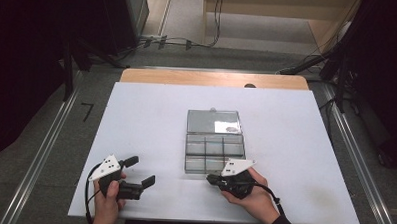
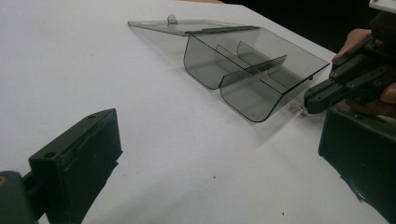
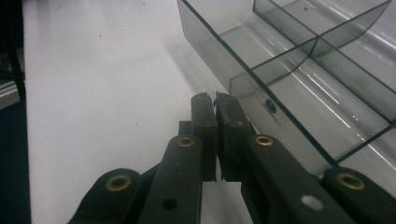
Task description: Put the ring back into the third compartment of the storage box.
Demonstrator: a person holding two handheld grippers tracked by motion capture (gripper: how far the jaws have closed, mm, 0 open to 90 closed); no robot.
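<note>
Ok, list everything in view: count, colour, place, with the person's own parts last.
Compartment box: one, clear smoky grey, middle of the table, lid folded open flat on its far side, compartments look empty.
Small metal piece: one, silvery, on the sheet by the box's near corner, too small to identify.
White sheet: one, covers the table.
Wooden tabletop: one, tan, its far edge shows beyond the sheet.
Cables: several, black, on the floor beyond the table.
Left gripper: one, black, near left, jaws open.
Right gripper: one, black, by the box's near edge, jaws shut, tips beside the metal piece.
Hands: two, near edge.
</note>
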